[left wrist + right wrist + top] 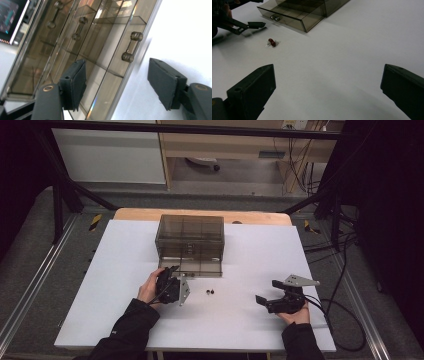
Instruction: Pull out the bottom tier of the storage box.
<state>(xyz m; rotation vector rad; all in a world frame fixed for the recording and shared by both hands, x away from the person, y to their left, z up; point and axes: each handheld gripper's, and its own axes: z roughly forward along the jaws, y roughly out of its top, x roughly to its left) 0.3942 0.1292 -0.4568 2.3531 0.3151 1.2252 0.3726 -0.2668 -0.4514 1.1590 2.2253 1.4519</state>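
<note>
A smoky see-through drawer cabinet [190,236] stands at the middle back of the white table [125,310]. Its bottom drawer [201,267] is pulled out toward me. My left gripper [174,272] is at the drawer's front left; its jaws stand open [116,75], and the drawer's small bar handle [132,46] lies ahead between them, untouched. A small red wrapped object [210,291] lies on the table in front of the drawer, also seen in the right gripper view [272,42]. My right gripper [268,291] rests open and empty [328,72] at the right, pointing toward the object.
The cabinet's upper drawers [75,27] have like handles and are pushed in. A wooden board edge [250,217] shows behind the white sheet. Cables [345,320] trail off the table's right side. Black frame posts [60,200] stand at the back corners.
</note>
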